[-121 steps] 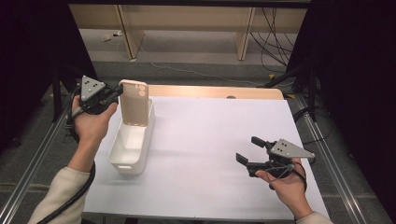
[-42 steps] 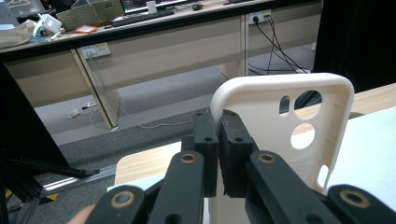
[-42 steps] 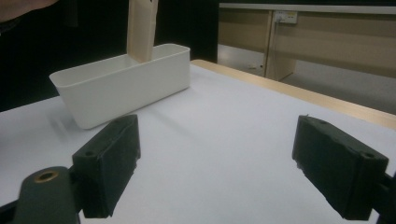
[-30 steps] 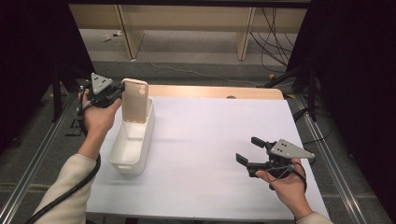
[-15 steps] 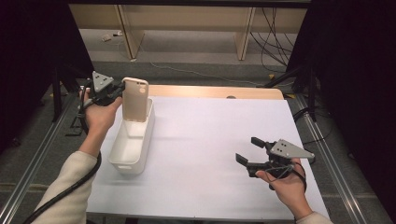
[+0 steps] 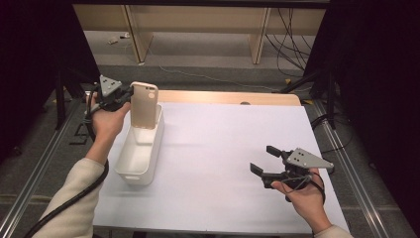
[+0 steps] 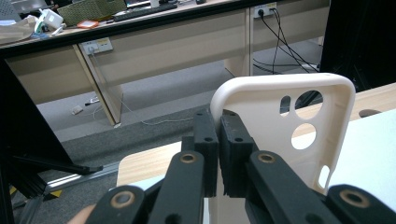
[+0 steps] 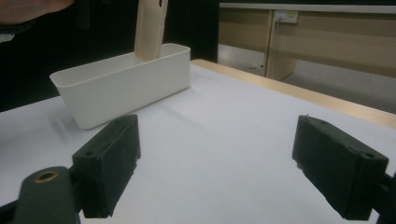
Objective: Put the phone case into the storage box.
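Table [image 6: 223, 163] covered in white fills the high view; the left gripper [image 6: 124, 96] sits at its far left corner, jaws pinched on the edge of a beige phone case [image 6: 144, 105] that stands upright over the far end of a white bin [image 6: 140, 148]; the right gripper [image 6: 265, 161] rests low near the front right, well apart from the bin, jaws spread and holding nothing. Left gripper view: black jaws closed on the phone case [image 7: 285, 135] rim, camera cutouts visible, desk legs and cables beyond. Right gripper view: jaws wide apart over bare white surface; bin [image 8: 123, 86] ahead at left, case [image 8: 150, 28] rising from its far end.
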The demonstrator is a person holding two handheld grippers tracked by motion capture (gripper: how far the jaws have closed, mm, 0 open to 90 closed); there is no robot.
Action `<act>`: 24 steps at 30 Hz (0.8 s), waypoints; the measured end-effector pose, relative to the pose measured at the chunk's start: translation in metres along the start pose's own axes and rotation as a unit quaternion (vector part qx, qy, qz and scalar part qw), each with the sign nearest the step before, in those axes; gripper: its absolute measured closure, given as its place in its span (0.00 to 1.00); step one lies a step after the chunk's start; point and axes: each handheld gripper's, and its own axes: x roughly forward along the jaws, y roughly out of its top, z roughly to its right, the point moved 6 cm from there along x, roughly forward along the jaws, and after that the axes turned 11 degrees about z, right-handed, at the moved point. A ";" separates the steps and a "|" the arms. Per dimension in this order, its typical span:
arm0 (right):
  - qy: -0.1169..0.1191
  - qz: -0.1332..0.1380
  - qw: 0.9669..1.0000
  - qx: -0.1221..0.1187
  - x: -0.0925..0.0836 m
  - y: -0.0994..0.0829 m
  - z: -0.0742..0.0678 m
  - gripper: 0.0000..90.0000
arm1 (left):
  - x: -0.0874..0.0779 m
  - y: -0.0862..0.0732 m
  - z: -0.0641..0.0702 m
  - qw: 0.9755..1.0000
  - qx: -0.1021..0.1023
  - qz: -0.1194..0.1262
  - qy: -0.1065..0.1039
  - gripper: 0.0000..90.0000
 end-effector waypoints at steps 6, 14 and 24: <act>0.000 -0.005 1.000 -0.003 -0.001 0.000 0.001 0.18 | 0.003 0.000 0.000 1.000 -0.002 0.000 0.001 0.96; 0.001 -0.005 1.000 -0.003 -0.001 0.000 0.001 0.18 | 0.005 0.000 -0.002 1.000 0.000 -0.001 0.002 0.96; 0.000 -0.003 1.000 -0.002 -0.001 0.000 0.000 0.18 | 0.009 -0.003 -0.002 1.000 0.002 -0.005 0.001 0.96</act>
